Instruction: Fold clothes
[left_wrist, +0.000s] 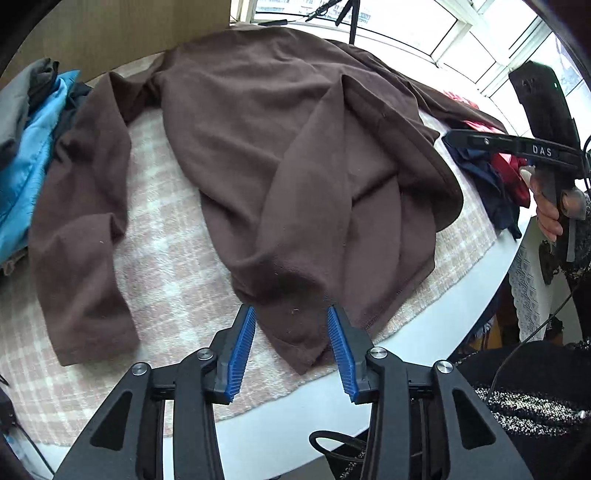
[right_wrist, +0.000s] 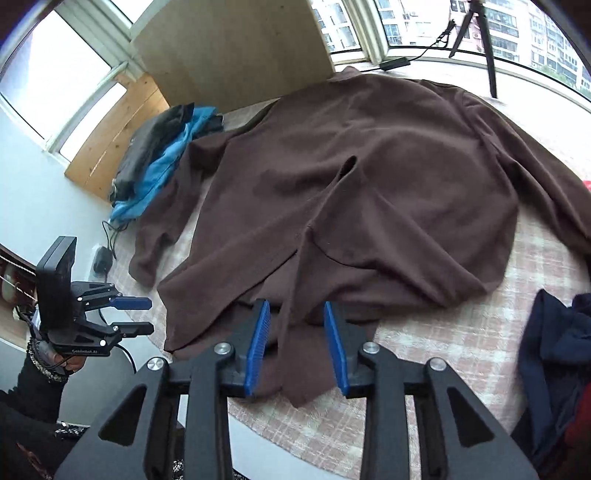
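Checked cloth (left_wrist: 173, 266) w/ brown top (left_wrist: 280, 155); L tongs (left_wrist: 291, 314) & R tongs (right_wrist: 297, 308) wide, empty.

Right gripper (right_wrist: 297, 310), jaws apart, hovers over the brown garment's (right_wrist: 369, 177) hem.

The big brown fleece top (right_wrist: 369, 184) hides most of the pink checked blanket (right_wrist: 461, 332) under it. Its far sleeve runs off the picture at 3 o'clock in the right wrist view. The dark blue and red heap of clothes (right_wrist: 554, 362) is cut off at 4 o'clock. The blue and grey pile of clothes (left_wrist: 26, 147) is cut off at 9 o'clock in the left wrist view.
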